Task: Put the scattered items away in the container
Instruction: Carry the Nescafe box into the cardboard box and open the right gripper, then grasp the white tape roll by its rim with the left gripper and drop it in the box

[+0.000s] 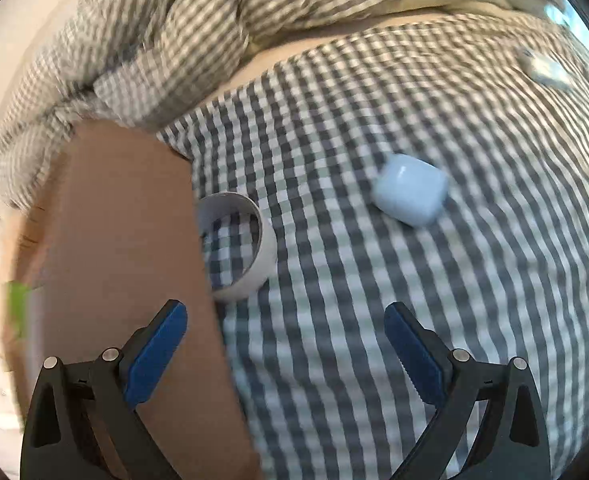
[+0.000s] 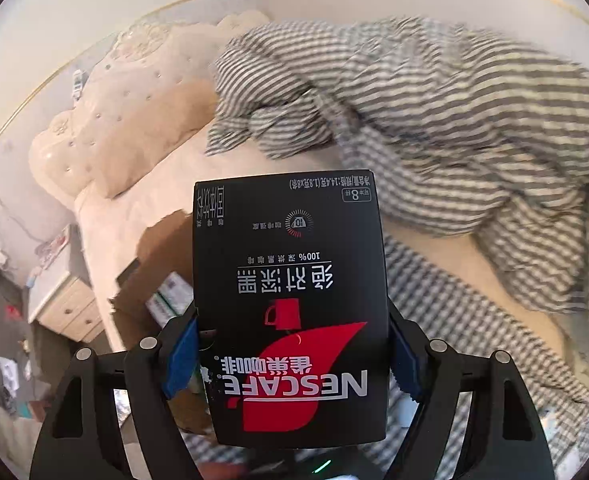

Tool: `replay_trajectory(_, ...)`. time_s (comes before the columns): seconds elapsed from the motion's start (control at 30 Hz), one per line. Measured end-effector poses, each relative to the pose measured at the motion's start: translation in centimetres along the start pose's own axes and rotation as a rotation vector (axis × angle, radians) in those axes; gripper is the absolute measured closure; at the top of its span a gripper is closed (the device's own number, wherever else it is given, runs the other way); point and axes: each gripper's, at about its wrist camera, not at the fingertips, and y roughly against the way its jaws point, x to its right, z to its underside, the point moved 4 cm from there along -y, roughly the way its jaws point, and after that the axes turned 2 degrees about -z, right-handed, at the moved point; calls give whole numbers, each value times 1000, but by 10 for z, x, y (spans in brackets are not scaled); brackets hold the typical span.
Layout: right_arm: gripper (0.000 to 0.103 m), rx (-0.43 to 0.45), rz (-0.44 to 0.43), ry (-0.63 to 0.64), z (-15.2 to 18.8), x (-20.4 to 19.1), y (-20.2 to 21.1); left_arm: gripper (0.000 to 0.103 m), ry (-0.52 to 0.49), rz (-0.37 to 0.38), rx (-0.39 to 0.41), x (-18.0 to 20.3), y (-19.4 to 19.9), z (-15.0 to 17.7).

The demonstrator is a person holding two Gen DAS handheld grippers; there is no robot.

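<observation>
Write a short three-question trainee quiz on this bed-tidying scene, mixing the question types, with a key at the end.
1. True or false: the right claw is shut on the black Nescafe coffee box.
2. Multiple choice: the pale blue rounded plastic case lies on
A. the brown cardboard container
B. the grey-and-white checked bedsheet
C. a wooden floor
3. Fill in: the white ring-shaped tape roll lies right beside the ______ of the brown cardboard container.

Key: 1 true; 2 B; 3 edge. The left claw is open, holding nothing.
</observation>
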Motion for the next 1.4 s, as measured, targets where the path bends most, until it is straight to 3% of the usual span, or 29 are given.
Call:
replay_trajectory(0.17,24,-111,-61,-7,7,-17,-58,2,15,41,41,-3,-19,-18)
replay_trajectory(0.43,24,-199,-63,45,8,-47,-119,2,51,82,-1,-1,-47,-26)
replay_trajectory(0.63,23,-251,13,95,14,-54,-135,4,105,166,-58,-3,-66,-21)
replay_trajectory(0.73,23,-240,2,84,16,-50,-128,9,128,198,-67,-4,-68,-19)
replay_trajectory(0.83,23,-222,-5,78,16,-48,-118,21,157,228,-68,-5,-66,-17)
replay_trajectory(0.97,23,-195,-11,63,19,-42,-99,69,197,208,-63,-13,-62,-16)
replay_trajectory(1.07,23,-155,-14,28,22,-30,-78,89,248,191,-77,-28,-62,-15)
replay_trajectory(1.2,23,-89,-8,-33,25,-5,-44,92,296,180,-68,-43,-55,-17)
replay_trajectory(1.4,23,6,65,-146,47,55,21,96,302,194,-71,-33,-40,-17)
